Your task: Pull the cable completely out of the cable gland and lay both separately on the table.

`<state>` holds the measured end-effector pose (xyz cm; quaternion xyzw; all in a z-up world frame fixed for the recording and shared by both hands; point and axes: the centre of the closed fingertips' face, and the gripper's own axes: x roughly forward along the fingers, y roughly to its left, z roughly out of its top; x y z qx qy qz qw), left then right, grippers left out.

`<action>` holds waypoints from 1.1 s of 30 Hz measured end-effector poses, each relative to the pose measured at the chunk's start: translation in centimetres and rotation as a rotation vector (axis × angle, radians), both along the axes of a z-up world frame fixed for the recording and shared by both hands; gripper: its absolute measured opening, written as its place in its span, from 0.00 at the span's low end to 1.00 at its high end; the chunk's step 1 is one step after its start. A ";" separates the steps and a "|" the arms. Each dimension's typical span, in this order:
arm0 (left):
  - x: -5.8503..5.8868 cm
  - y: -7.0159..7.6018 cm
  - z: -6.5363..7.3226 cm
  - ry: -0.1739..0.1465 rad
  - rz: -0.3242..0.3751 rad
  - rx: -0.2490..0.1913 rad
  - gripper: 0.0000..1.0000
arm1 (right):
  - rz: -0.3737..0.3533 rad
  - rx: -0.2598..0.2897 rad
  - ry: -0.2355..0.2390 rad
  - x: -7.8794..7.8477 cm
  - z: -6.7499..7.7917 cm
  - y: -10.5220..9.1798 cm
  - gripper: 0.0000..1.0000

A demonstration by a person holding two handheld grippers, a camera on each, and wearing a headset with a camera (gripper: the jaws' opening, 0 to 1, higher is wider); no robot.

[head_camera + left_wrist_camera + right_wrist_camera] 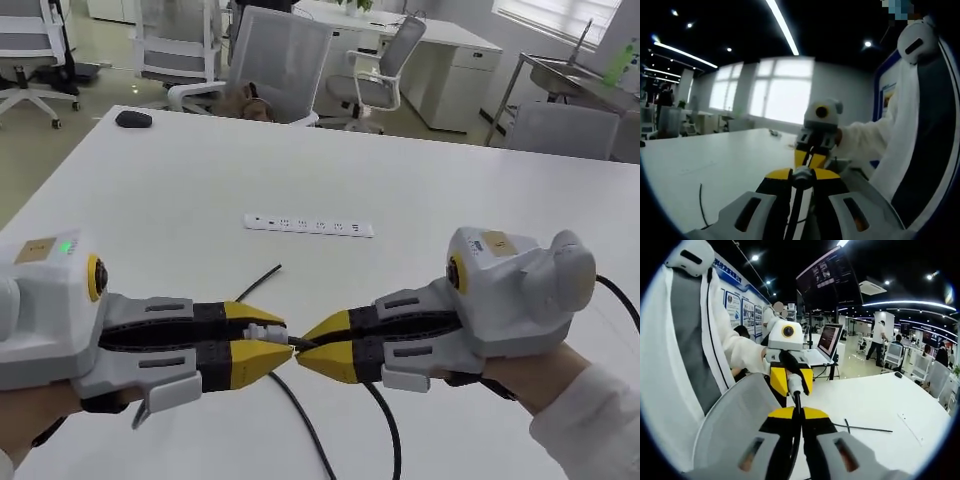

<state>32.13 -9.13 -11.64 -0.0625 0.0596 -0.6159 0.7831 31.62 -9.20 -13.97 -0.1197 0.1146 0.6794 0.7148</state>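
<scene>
My left claw (283, 342) pinches the gland (262, 331) and my right claw (303, 348) pinches the cable (303, 418). I should pull straight apart, level above the surface (420, 190).

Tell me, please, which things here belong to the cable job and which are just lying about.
Job: cable gland, in the left gripper; cable, in the right gripper.
Lying about: power strip, mouse, office chair.

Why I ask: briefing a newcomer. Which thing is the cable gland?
Above the white table, the yellow-tipped left tongs and right tongs meet. The cable gland is the small pale fitting in the left tongs, unlike the black cable running from it.
</scene>
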 end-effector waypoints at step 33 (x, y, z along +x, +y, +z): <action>1.1 1.3 -0.3 0.001 0.030 0.025 0.17 | -0.106 -0.148 -0.030 2.4 -5.7 -4.6 0.02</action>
